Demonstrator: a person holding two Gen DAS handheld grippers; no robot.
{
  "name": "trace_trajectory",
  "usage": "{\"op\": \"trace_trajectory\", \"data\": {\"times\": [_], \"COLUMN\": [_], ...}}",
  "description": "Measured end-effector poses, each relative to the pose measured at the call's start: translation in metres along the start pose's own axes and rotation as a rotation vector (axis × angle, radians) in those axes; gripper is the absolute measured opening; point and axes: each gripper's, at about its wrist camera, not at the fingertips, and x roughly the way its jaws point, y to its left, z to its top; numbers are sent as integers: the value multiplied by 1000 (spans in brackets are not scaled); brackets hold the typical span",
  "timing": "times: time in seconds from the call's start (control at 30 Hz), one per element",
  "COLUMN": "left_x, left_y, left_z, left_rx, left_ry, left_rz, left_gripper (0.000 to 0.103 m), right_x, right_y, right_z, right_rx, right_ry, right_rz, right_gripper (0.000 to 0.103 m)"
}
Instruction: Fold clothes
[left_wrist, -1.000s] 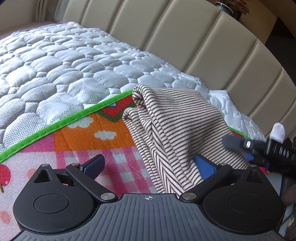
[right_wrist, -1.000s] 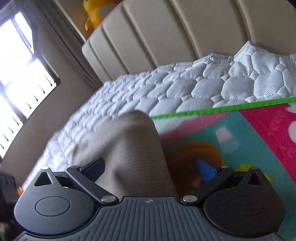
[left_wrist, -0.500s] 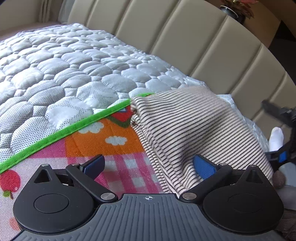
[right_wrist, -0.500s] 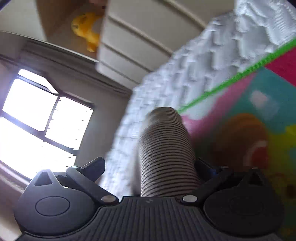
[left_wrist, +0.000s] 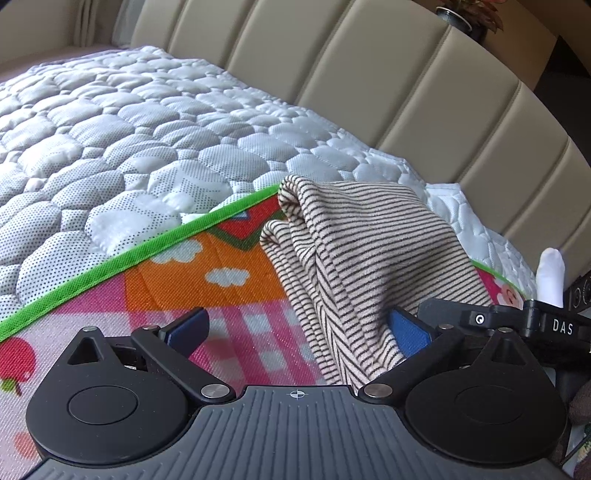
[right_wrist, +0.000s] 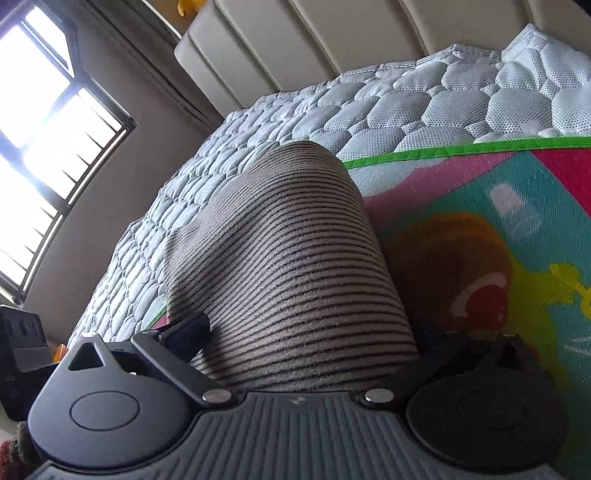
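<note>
The left gripper (left_wrist: 297, 326) stood with its jaws spread wide, the blue pads well apart; the striped garment (left_wrist: 365, 258) draped past its right-hand pad (left_wrist: 408, 330) and under the gripper body, so it lay against that pad without being pinched. The right gripper (right_wrist: 310, 332) also had its jaws wide, with the same striped garment (right_wrist: 291, 266) bulging up between them and over the gripper's front; its right pad was lost in shadow, so I could not tell whether any cloth was clamped.

The garment lay bunched on the colourful play mat (left_wrist: 229, 295), its far end at the mat's green border (left_wrist: 122, 258), beside the quilted mattress (left_wrist: 129, 129). Seen from the left gripper, it ran as a long ridge from near right to far centre, its folded layers showing along the left edge. It lay to the right of that gripper's centre line, so a grasp by the left would probably need a shift to the right. The right gripper looked the better placed, since the cloth already sat between its jaws.

The left wrist view showed the stacked folds, the padded headboard (left_wrist: 369, 74) and the right gripper's black housing (left_wrist: 517, 321) at the near right. The right wrist view showed only a smooth striped hump, plus the window (right_wrist: 40, 147) at far left.
</note>
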Motion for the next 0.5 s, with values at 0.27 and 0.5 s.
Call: {"op": "trace_trajectory", "data": {"times": [0.27,0.5], "left_x": [-1,-8], "left_y": [0,9], "left_z": [0,5], "left_rx": [-13,-43], "left_ry": [-1,-36], "left_rz": [-3,29], "left_gripper": [103,103], "right_x": [-34,-50], "right_y": [-11,15], "right_z": [-29,-18], "right_rx": [112,48], "right_ry": [-37,-73], "right_rz": [-5,60], "right_gripper": [87,84]}}
